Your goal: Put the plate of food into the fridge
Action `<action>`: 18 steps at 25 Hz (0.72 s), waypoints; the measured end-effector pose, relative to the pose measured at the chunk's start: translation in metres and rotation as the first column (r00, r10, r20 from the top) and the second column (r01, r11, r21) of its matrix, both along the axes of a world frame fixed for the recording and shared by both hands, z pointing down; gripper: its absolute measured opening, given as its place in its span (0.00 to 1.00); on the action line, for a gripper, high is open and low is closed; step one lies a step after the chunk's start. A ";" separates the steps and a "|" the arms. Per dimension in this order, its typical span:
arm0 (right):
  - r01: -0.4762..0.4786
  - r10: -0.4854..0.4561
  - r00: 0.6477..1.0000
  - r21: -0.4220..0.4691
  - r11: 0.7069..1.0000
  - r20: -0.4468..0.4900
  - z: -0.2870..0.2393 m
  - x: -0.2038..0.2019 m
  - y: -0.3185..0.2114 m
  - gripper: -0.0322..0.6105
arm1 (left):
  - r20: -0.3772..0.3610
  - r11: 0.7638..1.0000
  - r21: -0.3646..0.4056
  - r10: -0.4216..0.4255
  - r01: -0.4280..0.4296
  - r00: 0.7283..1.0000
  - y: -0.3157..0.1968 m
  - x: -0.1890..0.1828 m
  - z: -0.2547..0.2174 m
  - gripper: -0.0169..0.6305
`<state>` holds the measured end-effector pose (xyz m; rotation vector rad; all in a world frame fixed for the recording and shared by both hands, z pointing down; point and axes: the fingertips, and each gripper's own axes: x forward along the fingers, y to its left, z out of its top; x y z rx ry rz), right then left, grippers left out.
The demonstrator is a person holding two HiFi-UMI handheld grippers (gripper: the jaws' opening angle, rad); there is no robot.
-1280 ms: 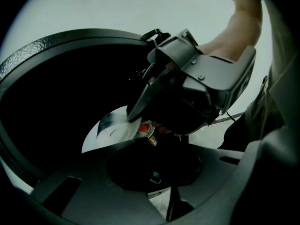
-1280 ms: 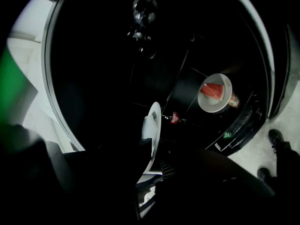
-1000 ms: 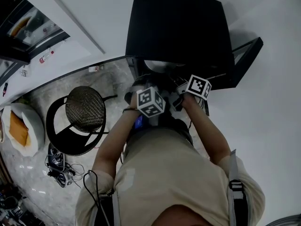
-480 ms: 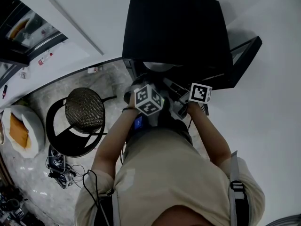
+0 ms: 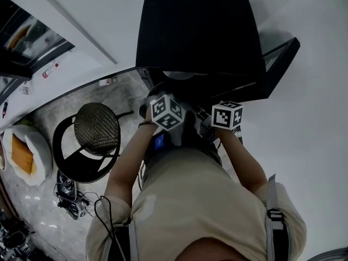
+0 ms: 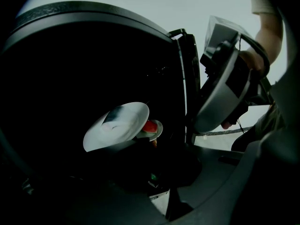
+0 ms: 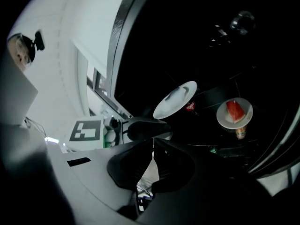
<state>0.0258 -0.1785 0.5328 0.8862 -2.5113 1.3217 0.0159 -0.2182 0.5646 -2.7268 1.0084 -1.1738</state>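
Room: fridge (image 5: 196, 31) open, door (image 5: 280, 58) at right; food plate (image 7: 234, 112) inside.
L gripper (image 7: 152, 125): pinches tilted white plate (image 6: 117, 125) rim.
R gripper (image 7: 153, 142): pressed together, empty.

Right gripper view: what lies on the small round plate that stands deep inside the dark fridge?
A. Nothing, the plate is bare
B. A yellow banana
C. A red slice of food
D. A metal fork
C: the small plate carries a red slice. The left gripper view shows the same red slice behind the larger white plate.
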 end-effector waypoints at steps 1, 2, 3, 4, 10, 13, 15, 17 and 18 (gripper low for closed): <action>0.016 -0.016 1.000 0.013 1.000 -0.024 0.001 -0.001 0.002 0.09 | -0.003 1.000 -0.003 -0.005 0.005 1.000 -0.001 0.000 0.000 0.11; 0.031 -0.030 0.998 0.024 0.999 -0.047 0.001 -0.003 0.004 0.09 | -0.008 1.000 -0.008 -0.011 0.011 1.000 -0.001 0.000 0.000 0.11; 0.044 -0.042 0.997 0.032 0.998 -0.066 0.001 -0.004 0.006 0.09 | -0.014 1.000 -0.013 -0.019 0.019 1.000 -0.003 0.000 0.000 0.11; 0.055 -0.052 0.996 0.037 0.998 -0.079 0.001 -0.005 0.008 0.09 | -0.019 0.999 -0.016 -0.028 0.028 0.999 -0.005 -0.001 0.000 0.11; 0.066 -0.063 0.993 0.032 0.997 -0.103 0.004 -0.002 0.014 0.09 | -0.058 0.996 -0.042 -0.085 0.083 0.995 -0.018 -0.004 0.000 0.11; 0.060 -0.057 0.993 0.027 0.998 -0.107 0.005 0.002 0.014 0.09 | -0.056 0.995 -0.052 -0.088 0.085 0.995 -0.015 -0.003 0.002 0.11; 0.056 -0.053 0.992 0.026 0.998 -0.111 0.006 0.004 0.013 0.09 | -0.061 0.995 -0.063 -0.085 0.081 0.995 -0.011 -0.002 0.004 0.11; 0.056 -0.052 0.992 0.026 0.998 -0.115 0.006 0.005 0.013 0.09 | -0.075 0.996 -0.063 -0.074 0.069 0.994 -0.006 0.002 0.003 0.11; 0.056 -0.053 0.992 0.026 0.998 -0.117 0.007 0.005 0.013 0.09 | -0.084 0.997 -0.058 -0.065 0.060 0.994 -0.004 0.005 0.002 0.11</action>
